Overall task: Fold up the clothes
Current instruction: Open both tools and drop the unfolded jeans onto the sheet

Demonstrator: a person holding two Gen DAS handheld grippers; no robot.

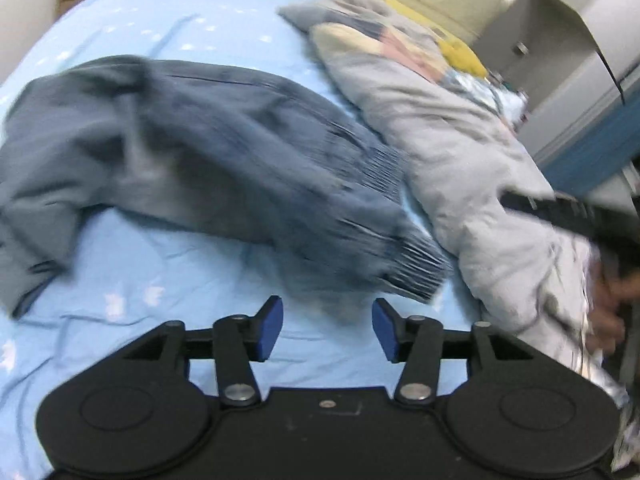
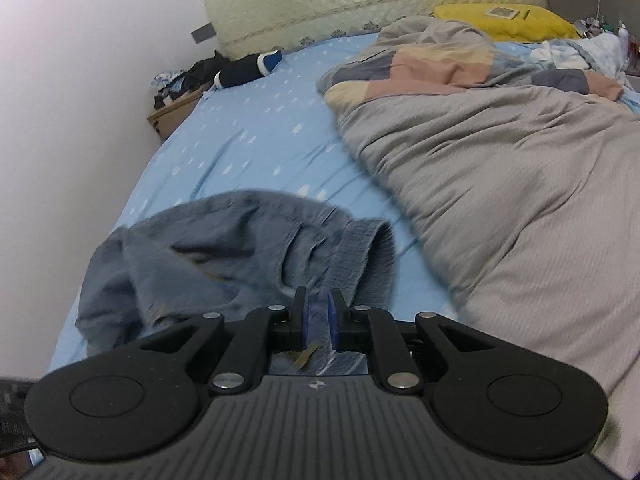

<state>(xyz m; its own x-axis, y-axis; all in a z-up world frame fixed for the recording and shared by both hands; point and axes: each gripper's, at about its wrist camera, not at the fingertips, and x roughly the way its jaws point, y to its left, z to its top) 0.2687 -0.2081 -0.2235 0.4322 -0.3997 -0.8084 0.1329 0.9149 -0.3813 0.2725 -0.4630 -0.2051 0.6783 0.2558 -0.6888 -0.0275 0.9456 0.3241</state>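
While the left tongs (image 1: 327, 330) hang with their blue pads spread wide and nothing between them, just above the light blue star-print sheet (image 1: 132, 308) of the bed, the right tongs (image 2: 319, 320) are pinched narrow on a fold of the blue-grey garment (image 2: 224, 256), close to its ribbed cuff (image 2: 368, 256). Seen from the left wrist, that garment lies crumpled and blurred across the sheet just beyond the open pads, with a ribbed hem (image 1: 416, 268) nearest them and the bulk of the cloth spreading away to the left. To its right a grey quilt (image 1: 460, 148) runs lengthwise along the bed, touching or nearly touching the garment's ribbed end; which cannot be told through the blur. At the right edge of the left wrist view a hand (image 1: 608, 304) shows against the quilt, blurred. Farther up the bed the quilt turns over to show pink, cream and dark patches (image 2: 432, 68). Beyond it lies a yellow pillow (image 2: 504, 20), and a pale quilted headboard (image 2: 360, 4) stands at the far end. At the far left corner a dark bundle (image 2: 240, 70) sits beside a cardboard box (image 2: 176, 114).
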